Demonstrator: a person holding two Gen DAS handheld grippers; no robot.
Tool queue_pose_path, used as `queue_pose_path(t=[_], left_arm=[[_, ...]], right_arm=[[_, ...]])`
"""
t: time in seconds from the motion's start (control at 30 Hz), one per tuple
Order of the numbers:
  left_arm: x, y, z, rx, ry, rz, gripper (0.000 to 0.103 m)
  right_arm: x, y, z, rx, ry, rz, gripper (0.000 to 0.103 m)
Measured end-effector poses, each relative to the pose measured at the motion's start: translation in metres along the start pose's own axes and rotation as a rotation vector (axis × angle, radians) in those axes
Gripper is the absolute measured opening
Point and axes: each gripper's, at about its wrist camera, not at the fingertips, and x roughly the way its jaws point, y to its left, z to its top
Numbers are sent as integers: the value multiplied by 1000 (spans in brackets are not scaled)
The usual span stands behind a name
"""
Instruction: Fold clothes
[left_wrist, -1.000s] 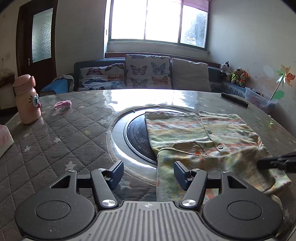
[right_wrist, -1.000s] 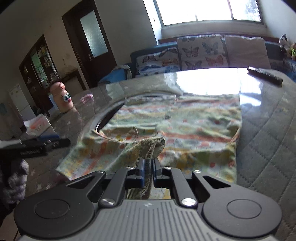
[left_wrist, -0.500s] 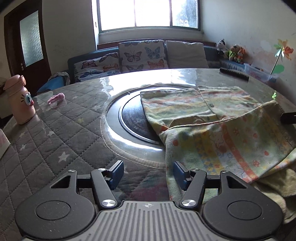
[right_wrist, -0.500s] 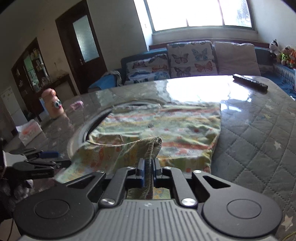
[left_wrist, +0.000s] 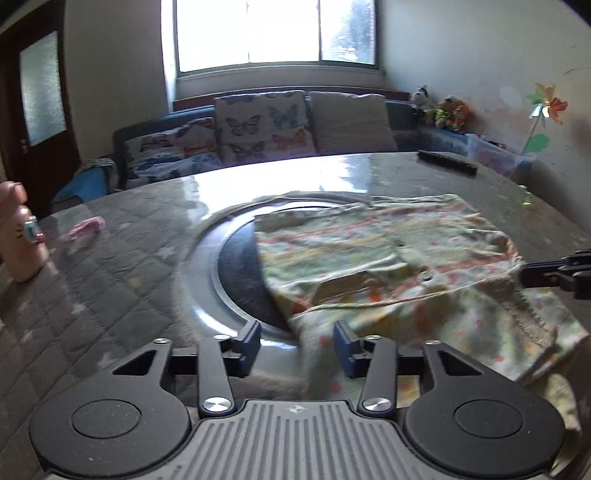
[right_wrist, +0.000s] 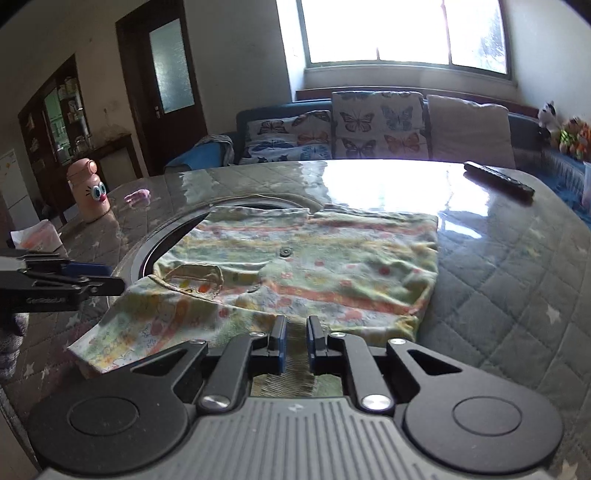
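Sunlight from the window is being reflected off the glossy quilted tabletop (right_wrist: 517, 280), where a patterned shirt (right_wrist: 314, 258) is being laid flat, partly over the dark round inset (left_wrist: 240, 269) at the middle. The near part of the shirt is already folded up over the body, apparently so that the garment is being narrowed before a further fold. The right gripper (right_wrist: 295, 341) is being kept low at the near edge, its fingers (right_wrist: 277, 341) parted only slightly with the ribbed hem lying between them; whether the cloth is being pinched or let go cannot be told. The left gripper (left_wrist: 295, 341) is being held with its fingers (left_wrist: 251, 341) spread wide, a corner of cloth lying in the gap without being clamped, probably in readiness for the next grasp. A pink bottle (right_wrist: 88, 190) and a remote control (right_wrist: 498, 179) are being left well apart from the shirt.
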Motion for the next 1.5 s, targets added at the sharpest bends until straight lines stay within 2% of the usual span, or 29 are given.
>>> queue_pose_path(t=[0.03, 0.17, 0.33, 0.43, 0.5, 0.73, 0.9, 1.0, 1.13, 1.2, 1.27, 1.37, 1.47, 1.5], left_arm=[[5, -4, 2, 10, 5, -10, 31], [26, -15, 4, 34, 23, -42, 24], [38, -12, -1, 42, 49, -13, 24], [32, -7, -1, 38, 40, -3, 25], [30, -7, -2, 48, 36, -2, 25], [18, -12, -11, 111, 26, 28, 27], [-13, -28, -17, 175, -25, -28, 27], [-17, -40, -28, 218, 1, -76, 27], [-28, -57, -48, 339, -5, -72, 27], [-37, -60, -54, 396, -23, -73, 31], [-45, -62, -58, 446, -42, -72, 50], [-54, -68, -67, 537, -58, -96, 56], [-56, -79, -79, 630, -74, -102, 57], [-55, -83, -83, 657, -78, -106, 57]], right_arm=[[2, 3, 0, -21, -3, -5, 10], [13, 10, -4, -80, -4, 16, 10], [25, 5, -13, -104, 48, 5, 10], [14, 5, -13, -115, 40, 1, 11], [4, 8, -13, -124, 33, 32, 12], [-13, 15, -31, -142, 71, 69, 15], [-25, 20, -38, -172, 68, 80, 17], [-23, 21, -45, -183, 89, 77, 17], [-32, 19, -49, -176, 85, 76, 17], [-38, 17, -50, -170, 83, 77, 17], [-44, 16, -51, -164, 79, 76, 17], [-53, 14, -52, -159, 73, 70, 19], [-60, 13, -55, -171, 68, 59, 35], [-61, 13, -57, -174, 67, 55, 35]])
